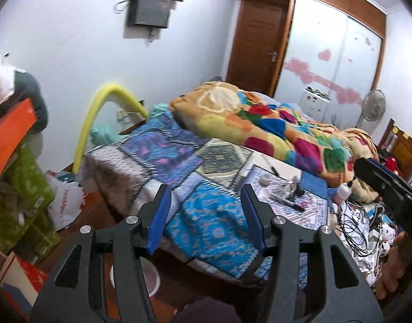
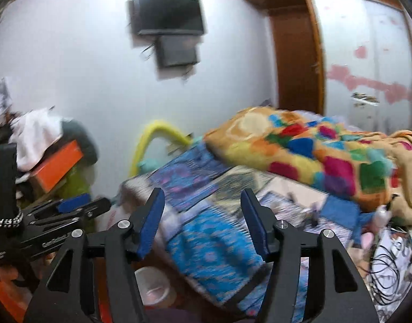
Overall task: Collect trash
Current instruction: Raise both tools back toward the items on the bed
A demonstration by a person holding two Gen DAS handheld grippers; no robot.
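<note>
With both my left gripper and right gripper spread wide and empty, I risk snagging tangled cables beside the bed.

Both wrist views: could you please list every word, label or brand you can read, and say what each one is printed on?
"GenRobot": white lettering on the body of the left gripper, right wrist view; smaller print below it is unreadable.
Red lettering on the white plastic bag: too blurred to read.
White characters on the right gripper body, at the frame edge: cut off, unreadable.
Green boxes: small label, illegible.
</note>
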